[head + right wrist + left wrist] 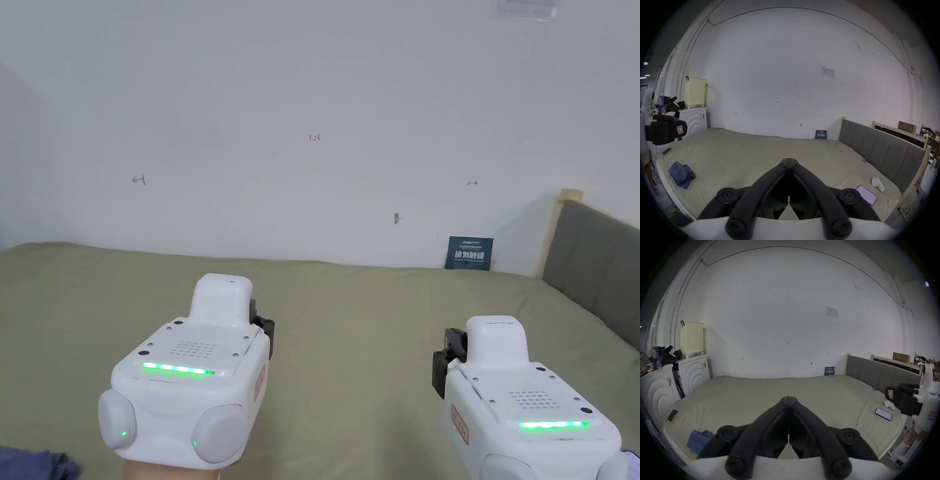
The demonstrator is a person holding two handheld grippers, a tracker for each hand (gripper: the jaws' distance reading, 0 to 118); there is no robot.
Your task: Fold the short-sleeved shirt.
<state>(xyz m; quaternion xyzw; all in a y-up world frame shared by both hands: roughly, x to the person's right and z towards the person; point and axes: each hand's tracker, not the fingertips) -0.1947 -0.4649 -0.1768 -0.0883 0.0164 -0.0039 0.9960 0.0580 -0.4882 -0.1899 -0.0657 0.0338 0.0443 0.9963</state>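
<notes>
1. Bed (753, 154) set against the back wall (769, 65), headboard (880, 151) along its right side.
2. Crumpled shirt (681, 174) on the bed near the front left corner; phone with cable (666, 151) behind it at the left edge.
3. Second phone (866, 194) near the front right corner, a small object (877, 184), perhaps a remote, just behind it.
4. Cabinets (693, 373) left of the bed, basket (692, 339) on top of the rear one.
5. Left gripper (789, 398) and right gripper (789, 159) side by side above the bed's near part, well apart from the shirt.
</notes>
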